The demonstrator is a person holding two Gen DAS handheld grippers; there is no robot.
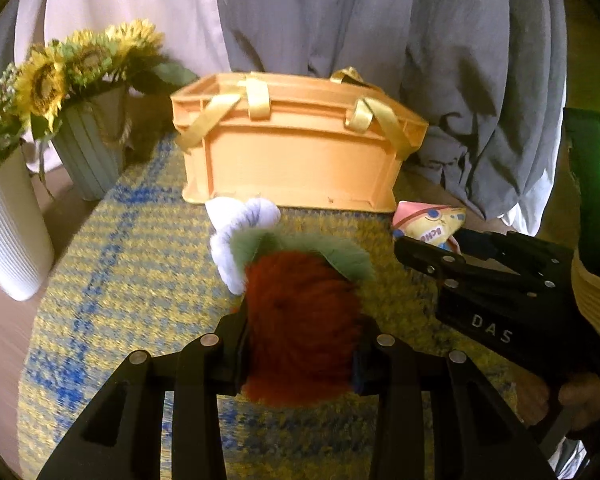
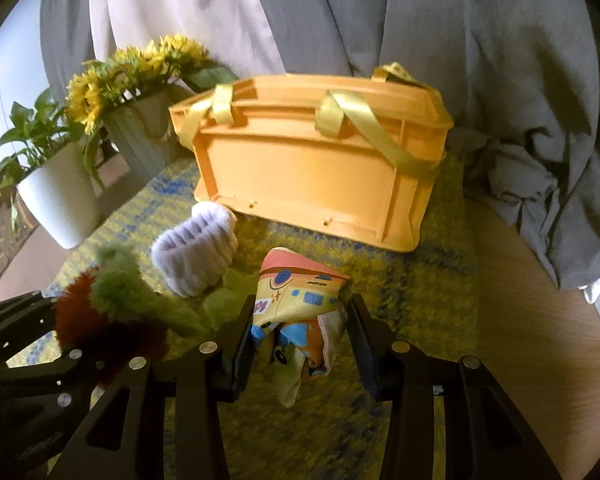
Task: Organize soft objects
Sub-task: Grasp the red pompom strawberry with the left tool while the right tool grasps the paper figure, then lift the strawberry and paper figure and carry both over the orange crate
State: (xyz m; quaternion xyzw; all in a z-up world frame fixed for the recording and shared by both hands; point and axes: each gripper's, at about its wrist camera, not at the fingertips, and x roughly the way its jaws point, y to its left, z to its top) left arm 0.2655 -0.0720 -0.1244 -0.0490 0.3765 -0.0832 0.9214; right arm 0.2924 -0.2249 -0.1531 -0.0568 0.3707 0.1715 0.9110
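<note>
My left gripper (image 1: 300, 344) is shut on a fuzzy red plush with green leaves (image 1: 296, 320), lifted above the mat. My right gripper (image 2: 298, 336) is shut on a printed yellow and orange soft pouch (image 2: 296, 312), also raised; from the left wrist the pouch (image 1: 431, 224) peeks out past the right gripper's black body. A white ribbed soft piece (image 2: 196, 256) lies on the mat between both, seen also as the white piece (image 1: 240, 236) behind the plush. The orange crate (image 2: 311, 168) with yellow ribbon handles stands just beyond; its inside is hidden. The red plush (image 2: 100, 316) shows at left in the right wrist view.
A yellow and blue woven mat (image 1: 120, 280) covers the table. A grey-green pot of sunflowers (image 1: 92, 156) and a white ribbed pot (image 1: 8, 232) stand at the left. Grey and white curtains (image 1: 379, 20) hang behind. Bare wooden tabletop (image 2: 539, 320) lies right.
</note>
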